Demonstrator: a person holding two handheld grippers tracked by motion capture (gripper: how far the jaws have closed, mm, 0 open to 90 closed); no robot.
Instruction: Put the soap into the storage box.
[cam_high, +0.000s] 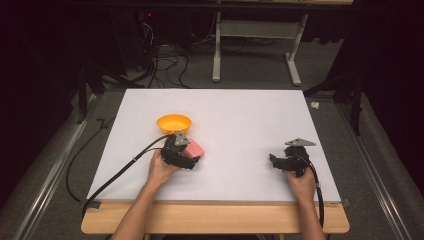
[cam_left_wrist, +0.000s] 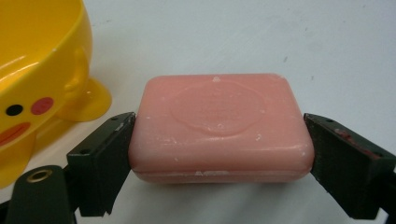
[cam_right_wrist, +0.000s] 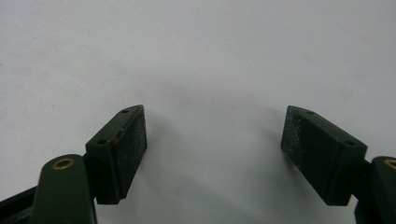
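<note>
- My left gripper (cam_left_wrist: 219, 140) pinches the pink soap bar (cam_left_wrist: 219, 126) by its two short ends, the pads pressed against it; the bar sits low over the white table (cam_high: 240, 115), just beside the yellow duck bowl (cam_left_wrist: 37, 84).
- My right gripper (cam_right_wrist: 215, 144) rests well apart, jaws spread, nothing between them.
- I judge the step is grasping the soap; next comes a steady lift and a short carry over the bowl's rim, keeping the squeeze firm since soap slips.
</note>
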